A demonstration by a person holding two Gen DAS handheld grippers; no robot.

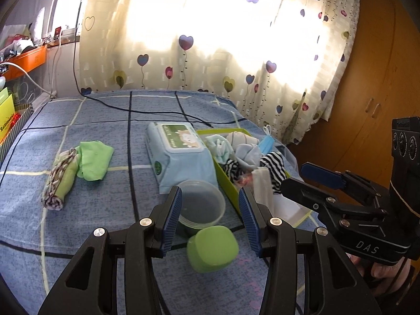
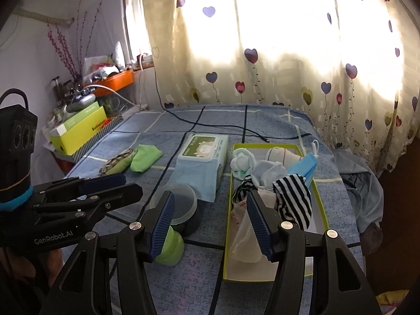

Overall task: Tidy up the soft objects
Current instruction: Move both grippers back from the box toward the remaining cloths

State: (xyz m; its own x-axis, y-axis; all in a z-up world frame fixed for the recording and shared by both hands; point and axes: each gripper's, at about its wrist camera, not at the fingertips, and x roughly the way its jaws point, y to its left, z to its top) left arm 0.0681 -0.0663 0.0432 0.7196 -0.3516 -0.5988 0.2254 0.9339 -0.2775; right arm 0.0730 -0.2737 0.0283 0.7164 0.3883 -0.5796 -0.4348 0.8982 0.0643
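Blue checked bedding [image 1: 78, 210] covered the bed that carried everything. The left hand-held gripper [image 1: 211, 216] hung over it with its jaws apart and nothing between the pads; beyond its tips sat a clear plastic tub [image 1: 200, 204], and just under them a green cap [image 1: 212, 248] lay tilted. Ahead of that stood a wet-wipes pack [image 1: 178, 155]. To its right lay the lime-rimmed box [image 1: 228, 181] heaped with soft things: a striped sock [image 1: 273, 168], pale baby socks [image 1: 218, 147] and a blue face mask [image 1: 266, 144]. Far to its left, outside the box, a green cloth [image 1: 94, 160] touched a rolled striped cloth [image 1: 60, 181].

The right hand-held gripper [image 2: 210, 223] also stood with jaws apart, empty, above the box's near end. Only its camera showed the box's [image 2: 227, 236] bare white floor, a clear plastic bag [image 2: 244, 239] lying there, and a crumpled blue garment [image 2: 365, 183] off the bed's right edge. Only the left camera showed a wooden wardrobe [image 1: 380, 78] and fingers [image 1: 380, 270] under the right tool.
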